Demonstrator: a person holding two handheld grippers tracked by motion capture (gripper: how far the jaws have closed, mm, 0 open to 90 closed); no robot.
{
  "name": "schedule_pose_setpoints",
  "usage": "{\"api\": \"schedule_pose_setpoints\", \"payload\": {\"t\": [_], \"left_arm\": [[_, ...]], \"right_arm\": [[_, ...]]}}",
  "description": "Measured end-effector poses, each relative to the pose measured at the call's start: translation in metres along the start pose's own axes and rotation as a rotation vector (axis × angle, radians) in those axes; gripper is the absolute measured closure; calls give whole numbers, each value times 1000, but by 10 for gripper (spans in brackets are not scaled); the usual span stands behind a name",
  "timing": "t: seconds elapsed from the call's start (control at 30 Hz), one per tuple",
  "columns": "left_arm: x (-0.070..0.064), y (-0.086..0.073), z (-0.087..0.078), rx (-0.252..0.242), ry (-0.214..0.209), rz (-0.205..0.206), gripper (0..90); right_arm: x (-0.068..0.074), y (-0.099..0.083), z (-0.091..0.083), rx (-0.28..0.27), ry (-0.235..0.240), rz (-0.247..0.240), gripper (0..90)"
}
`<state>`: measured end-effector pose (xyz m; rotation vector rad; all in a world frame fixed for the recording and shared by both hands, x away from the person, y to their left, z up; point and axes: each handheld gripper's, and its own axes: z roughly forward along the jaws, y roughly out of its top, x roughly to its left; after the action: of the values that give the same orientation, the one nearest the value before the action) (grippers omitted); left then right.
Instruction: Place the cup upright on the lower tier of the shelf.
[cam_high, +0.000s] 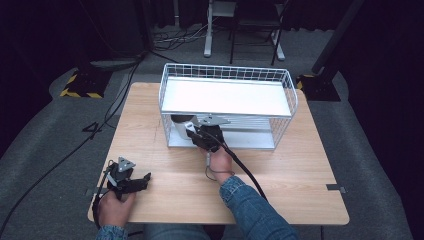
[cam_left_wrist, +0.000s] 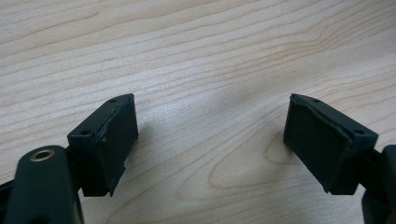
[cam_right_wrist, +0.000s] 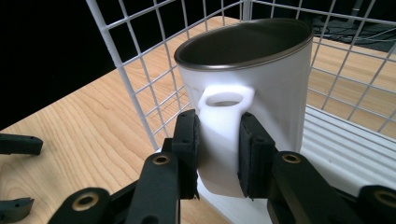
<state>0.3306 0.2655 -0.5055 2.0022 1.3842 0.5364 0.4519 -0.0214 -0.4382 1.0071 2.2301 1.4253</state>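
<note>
A light wood table stands on grey carpet in a dark room, cables trailing across the floor beyond it.

At its far side sits a white wire rack with a flat white shelf on top. The right gripper reaches into the rack's lower tier, jaws clamped on the handle of a white mug with a dark inside and metal-toned rim, upright just ahead of it. The left gripper rests near the table's front edge, jaws spread wide over bare wood.
</note>
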Motion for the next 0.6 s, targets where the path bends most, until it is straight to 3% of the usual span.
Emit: {"api": "schedule_pose_setpoints", "payload": {"t": [0.47,0.6], "left_arm": [[0,0,0,0,0,0,181],[0,0,0,0,0,0,181]], "right_arm": [[-11,-9,2,28,-40,37,706],[-12,-11,2,9,-58,6,608]]}}
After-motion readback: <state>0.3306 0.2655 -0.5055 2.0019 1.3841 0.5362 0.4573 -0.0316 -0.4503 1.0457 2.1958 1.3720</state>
